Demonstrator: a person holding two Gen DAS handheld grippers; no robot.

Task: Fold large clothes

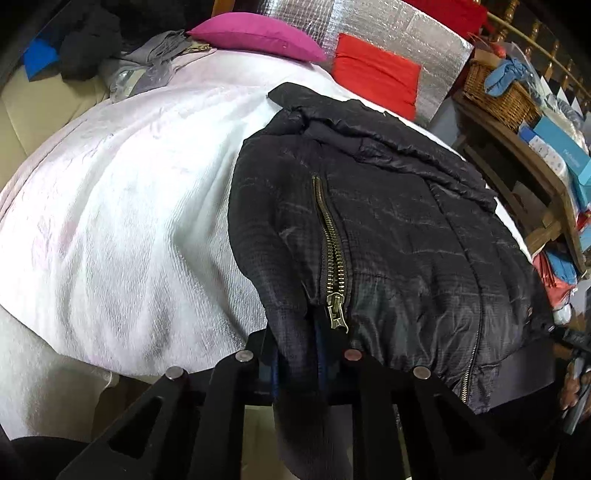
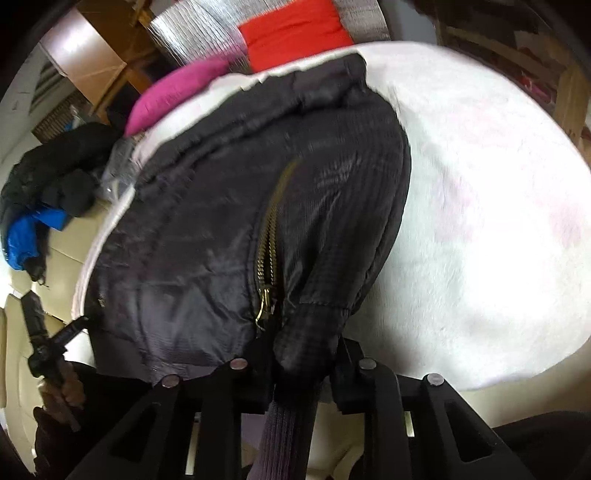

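Your left tongs (image 1: 299, 363) are clamped on a sleeve cuff of the black jacket (image 1: 388, 229), which runs straight out ahead of them. Your right tongs (image 2: 301, 363) are likewise closed on a ribbed cuff of the same jacket. You hold one jacket with two tongs, one on each side of its near end. It lies on a bed under a white blanket (image 1: 129, 206), with its collar pointing away from you. Count one magenta pillow (image 1: 255, 35) and one red cushion (image 1: 376, 75) beyond it. The jacket is dark, quilted and slightly shiny, with a brass zipper (image 1: 332, 251) and a ribbed hem.
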